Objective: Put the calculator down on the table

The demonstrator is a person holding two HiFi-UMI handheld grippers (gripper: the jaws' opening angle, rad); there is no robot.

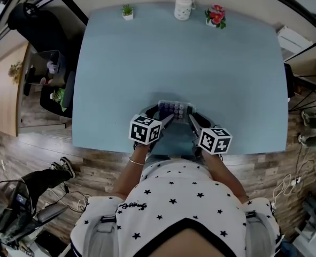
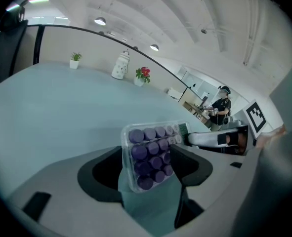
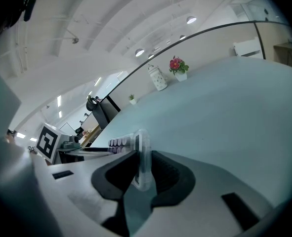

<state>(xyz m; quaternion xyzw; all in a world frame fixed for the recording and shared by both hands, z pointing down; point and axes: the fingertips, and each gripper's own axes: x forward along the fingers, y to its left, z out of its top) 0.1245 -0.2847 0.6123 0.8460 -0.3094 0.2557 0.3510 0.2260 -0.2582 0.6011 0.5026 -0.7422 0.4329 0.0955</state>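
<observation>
The calculator (image 1: 174, 110), a clear case with rows of purple keys, hangs just above the near edge of the pale blue table (image 1: 200, 63). My left gripper (image 1: 164, 118) comes in from the left and is shut across its width. In the left gripper view the keys (image 2: 149, 154) face the camera between the two dark pads of my left gripper (image 2: 148, 174). My right gripper (image 1: 191, 120) comes in from the right. In the right gripper view the calculator's thin clear edge (image 3: 142, 157) stands pinched between the pads of my right gripper (image 3: 142, 171). The right gripper's finger (image 2: 205, 138) reaches the calculator's far end.
Along the table's far edge stand a small potted plant (image 1: 127, 12), a white jar (image 1: 184, 6) and a pot of red flowers (image 1: 216, 16). A black chair (image 1: 40, 31) sits off the table's left side. The person's lap is right below the table's near edge.
</observation>
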